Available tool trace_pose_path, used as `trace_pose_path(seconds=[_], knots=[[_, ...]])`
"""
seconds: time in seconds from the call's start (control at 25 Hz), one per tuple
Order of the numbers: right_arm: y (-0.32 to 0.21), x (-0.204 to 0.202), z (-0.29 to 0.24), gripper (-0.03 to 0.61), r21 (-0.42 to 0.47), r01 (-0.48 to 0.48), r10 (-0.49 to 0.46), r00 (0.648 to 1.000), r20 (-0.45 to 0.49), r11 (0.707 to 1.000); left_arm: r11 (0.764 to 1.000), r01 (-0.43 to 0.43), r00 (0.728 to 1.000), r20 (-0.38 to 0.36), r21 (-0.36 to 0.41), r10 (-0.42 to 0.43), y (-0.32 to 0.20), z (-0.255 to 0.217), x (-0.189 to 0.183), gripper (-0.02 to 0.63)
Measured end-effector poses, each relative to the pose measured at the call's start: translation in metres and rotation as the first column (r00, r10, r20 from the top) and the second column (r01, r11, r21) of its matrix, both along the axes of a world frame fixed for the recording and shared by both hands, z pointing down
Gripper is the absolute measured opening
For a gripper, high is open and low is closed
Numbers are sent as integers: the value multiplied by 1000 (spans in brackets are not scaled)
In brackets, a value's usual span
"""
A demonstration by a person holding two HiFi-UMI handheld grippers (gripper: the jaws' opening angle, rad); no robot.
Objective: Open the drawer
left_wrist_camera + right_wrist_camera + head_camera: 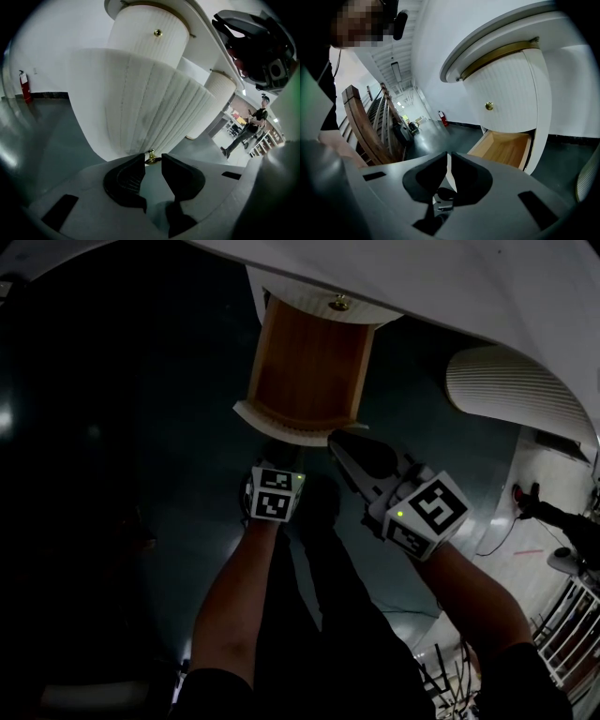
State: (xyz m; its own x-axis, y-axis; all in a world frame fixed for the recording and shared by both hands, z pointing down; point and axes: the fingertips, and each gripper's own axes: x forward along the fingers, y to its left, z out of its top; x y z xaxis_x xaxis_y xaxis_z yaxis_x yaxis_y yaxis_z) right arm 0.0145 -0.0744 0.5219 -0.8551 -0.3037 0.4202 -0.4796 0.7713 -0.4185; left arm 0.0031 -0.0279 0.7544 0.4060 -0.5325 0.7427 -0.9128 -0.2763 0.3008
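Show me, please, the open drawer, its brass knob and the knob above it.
open drawer (309, 367), head view, bare wooden bottom.
drawer's brass knob (151, 157), left gripper view, visible brass part.
upper knob (489, 106), right gripper view, round face.

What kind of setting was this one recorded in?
Probably a large indoor hall or showroom-like workspace: a glossy dark floor, a white fluted cabinet with its wooden drawer pulled out, and a fire extinguisher by the wall.

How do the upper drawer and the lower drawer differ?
The upper drawer is shut; the lower drawer is pulled out, its wooden inside showing. The upper drawer's knob stands free; the lower drawer's knob sits at the left gripper's jaw tips. Both have white, ribbed, curved fronts and brass knobs.
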Motion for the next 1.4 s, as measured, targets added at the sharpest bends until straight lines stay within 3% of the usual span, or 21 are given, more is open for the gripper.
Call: trace_pose_path(seconds=[0.24, 0.36, 0.44, 0.68, 0.88, 1.12, 1.24, 1.4], knots=[[9, -9, -18, 18, 4, 10, -10, 1000, 2, 1000, 1000, -12, 1000, -5, 8, 12, 8, -27, -11, 115], [14, -3, -41, 18, 10, -12, 12, 1000, -1, 1000, 1000, 25, 999, -28, 2, -25, 10, -59, -17, 114], [20, 1, -61, 18, 4, -28, 28, 1000, 14, 1000, 999, 52, 997, -50, 7, -51, 11, -87, -21, 98], [61, 10, -108, 18, -5, 81, -81, 996, -31, 997, 994, 18, 997, -82, 112, -9, 13, -183, -17, 69], [74, 19, -156, 18, -17, 54, -54, 998, -13, 998, 992, 3, 996, -84, 127, 8, 34, -248, -5, 29], [78, 26, -225, 18, 15, 41, -41, 999, 28, 999, 990, 79, 985, -162, 115, -59, 55, -332, -7, 18], [76, 36, -259, 18, 33, 6, -8, 999, 41, 999, 985, 92, 984, -167, 147, -67, 61, -382, -11, 14], [70, 44, -311, 18, 65, -37, 31, 996, 78, 997, 974, 57, 984, -178, 220, -17, 66, -452, -13, 14]])
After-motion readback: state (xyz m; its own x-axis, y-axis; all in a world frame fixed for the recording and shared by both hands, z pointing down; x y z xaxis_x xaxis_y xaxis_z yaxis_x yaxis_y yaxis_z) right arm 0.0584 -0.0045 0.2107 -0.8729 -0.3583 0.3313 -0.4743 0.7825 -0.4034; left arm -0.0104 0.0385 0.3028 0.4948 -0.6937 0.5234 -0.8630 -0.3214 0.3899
